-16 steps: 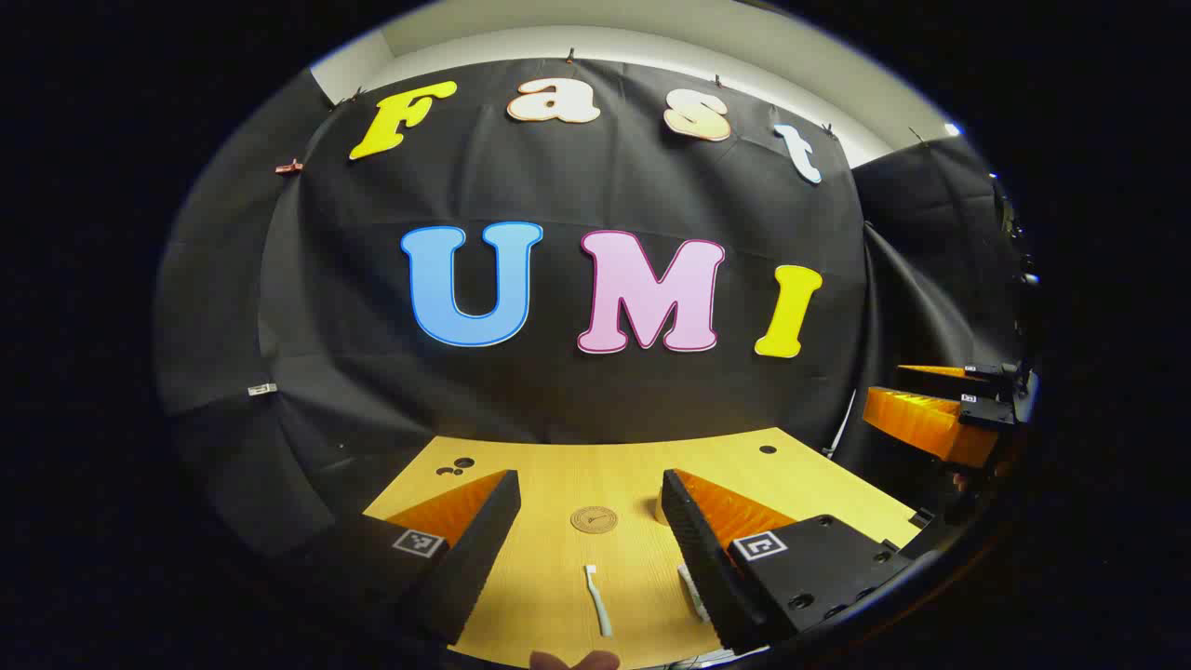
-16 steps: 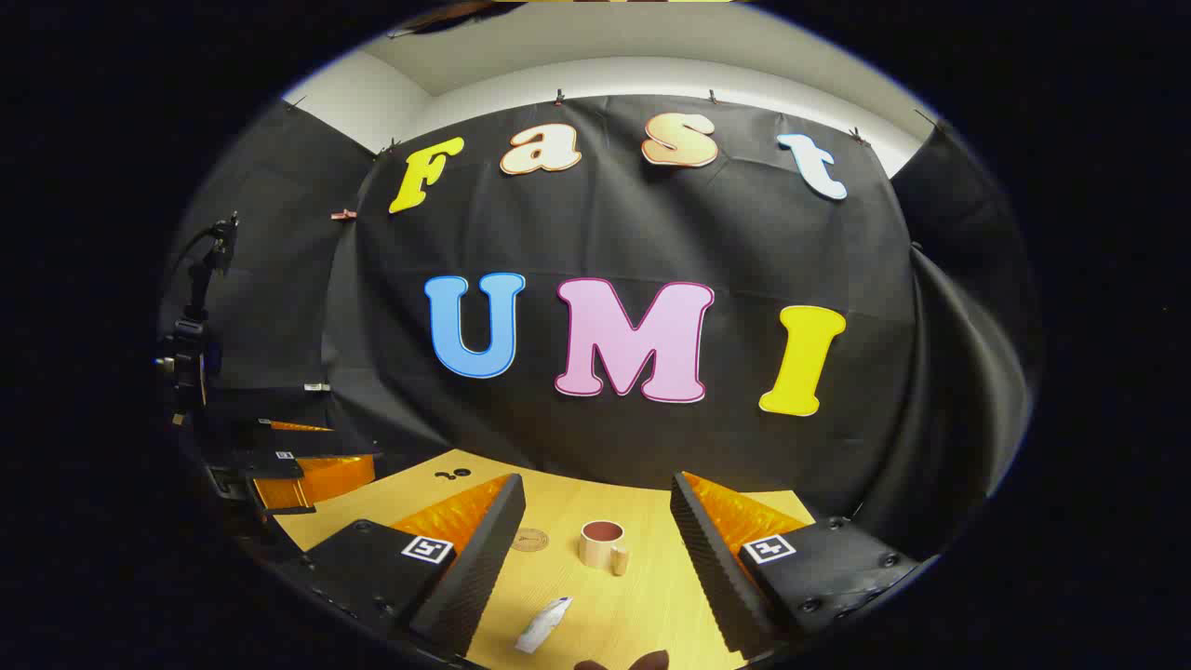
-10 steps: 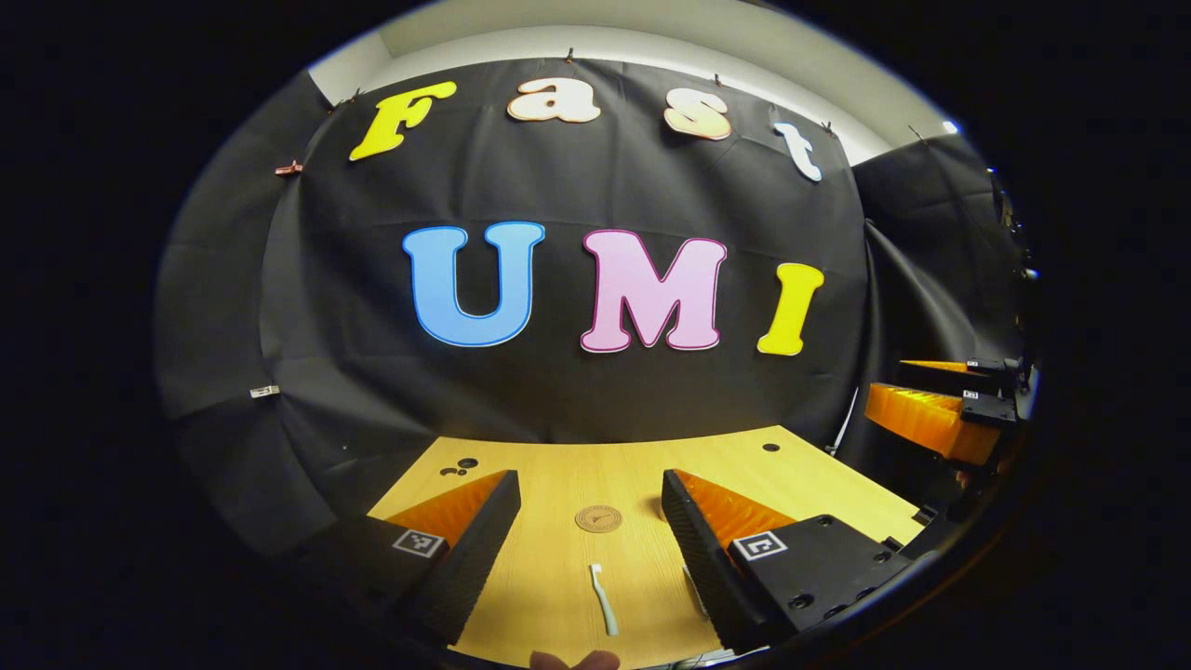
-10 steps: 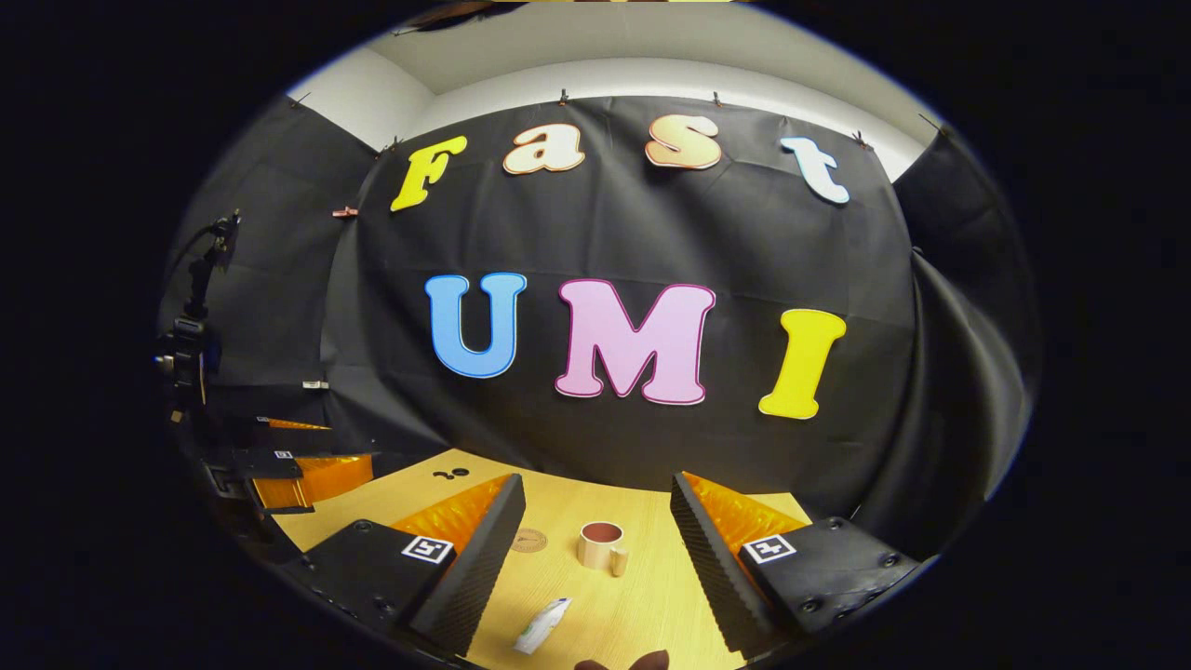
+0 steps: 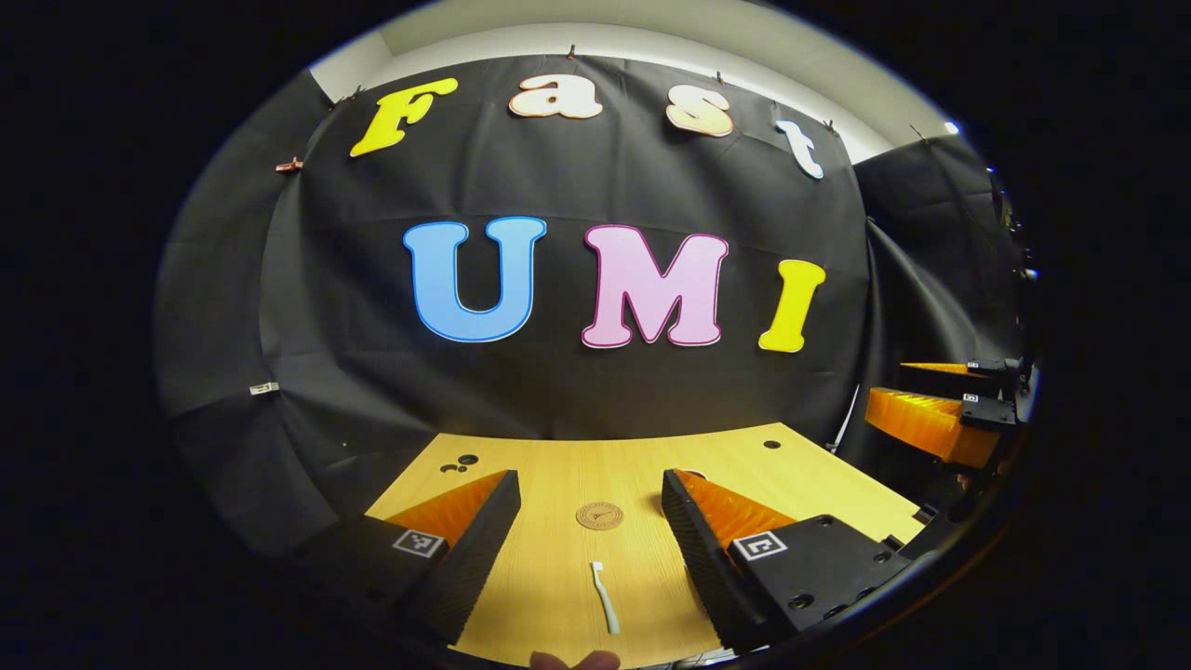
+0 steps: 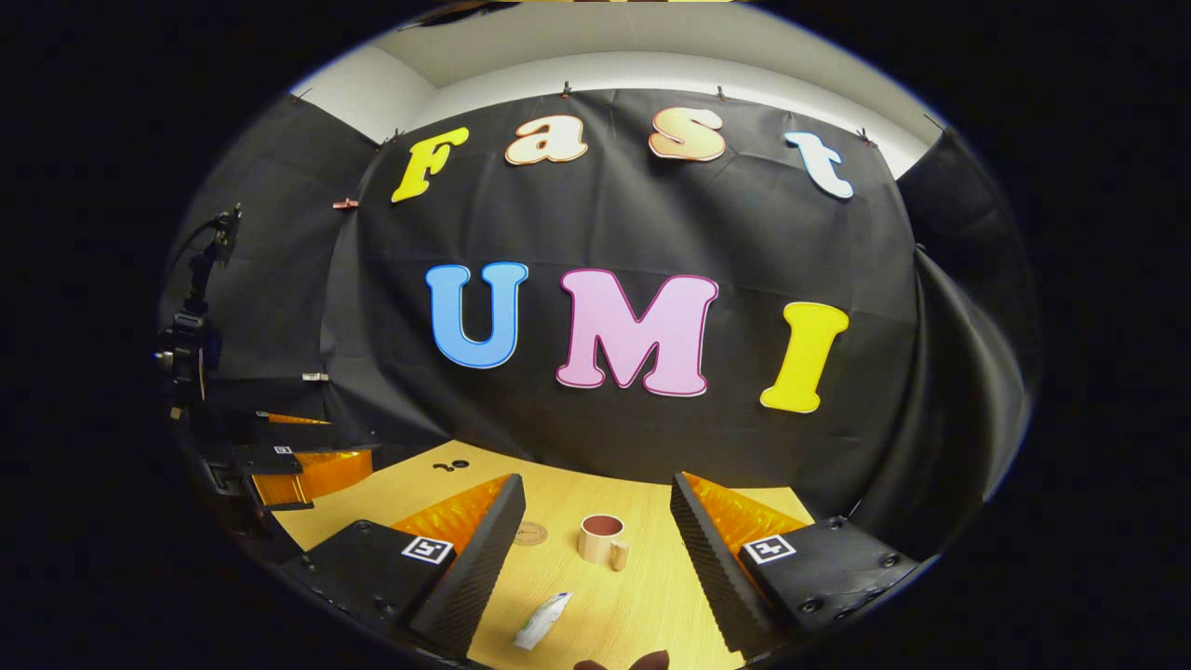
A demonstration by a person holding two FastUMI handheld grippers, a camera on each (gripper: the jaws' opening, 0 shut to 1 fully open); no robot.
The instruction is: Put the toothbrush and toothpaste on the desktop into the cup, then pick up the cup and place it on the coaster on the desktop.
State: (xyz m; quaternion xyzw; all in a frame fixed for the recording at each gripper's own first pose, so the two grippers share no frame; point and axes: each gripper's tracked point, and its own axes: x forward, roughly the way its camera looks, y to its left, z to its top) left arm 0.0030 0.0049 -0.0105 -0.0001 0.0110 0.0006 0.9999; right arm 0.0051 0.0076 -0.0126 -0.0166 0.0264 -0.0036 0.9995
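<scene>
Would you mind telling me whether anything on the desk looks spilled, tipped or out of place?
Nothing stands out. The cup stands upright, the toothpaste and toothbrush lie flat on the desk, and the coaster sits bare.

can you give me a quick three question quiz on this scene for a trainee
1. True or false: the toothbrush already stands in the cup.
2. What lies nearest the right gripper: A) toothpaste B) coaster C) cup?
3. Fill in: both grippers, the left gripper too, are ___.

Key: 1 false, it lies on the table; 2 A; 3 open.
</scene>
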